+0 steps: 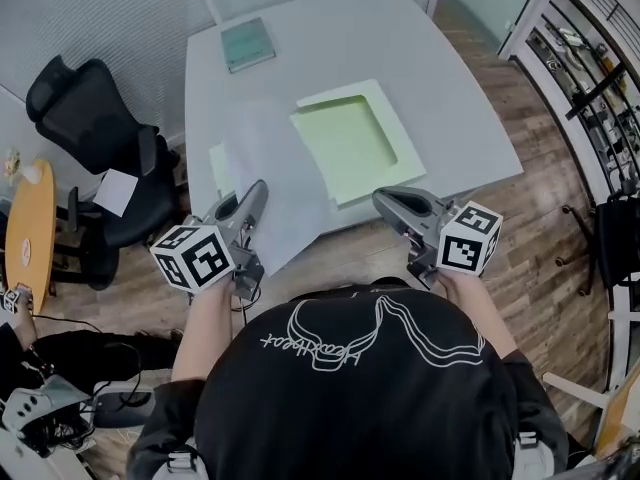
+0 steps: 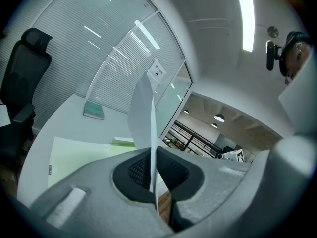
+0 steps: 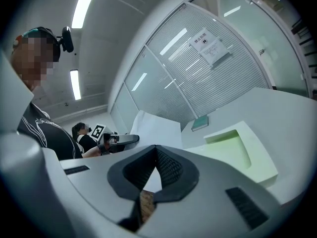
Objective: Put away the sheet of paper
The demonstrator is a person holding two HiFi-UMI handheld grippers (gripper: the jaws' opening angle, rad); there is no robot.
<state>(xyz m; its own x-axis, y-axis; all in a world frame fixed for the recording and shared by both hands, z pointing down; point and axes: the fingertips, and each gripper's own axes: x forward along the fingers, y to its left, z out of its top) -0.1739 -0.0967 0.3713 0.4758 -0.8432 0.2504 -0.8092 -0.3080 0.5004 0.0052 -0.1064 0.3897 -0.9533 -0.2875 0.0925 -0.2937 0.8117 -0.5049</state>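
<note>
A white sheet of paper [image 1: 272, 173] hangs over the near left part of the white table [image 1: 440, 88], lifted at its near edge. My left gripper [image 1: 257, 192] is shut on that edge. In the left gripper view the paper [image 2: 143, 113] stands edge-on between the pressed pads of the gripper [image 2: 151, 171]. A shallow pale green tray [image 1: 385, 98] lies on the table just right of the sheet. My right gripper [image 1: 386, 201] hovers at the tray's near corner. In its own view its tips [image 3: 156, 152] meet with nothing between them, and the sheet [image 3: 153, 128] lies beyond.
A teal book [image 1: 247, 44] lies at the table's far left. A black office chair [image 1: 95, 158] stands left of the table, with a round wooden table [image 1: 30, 228] beyond it. Shelving [image 1: 590, 78] lines the right side. A glass wall with blinds backs the table.
</note>
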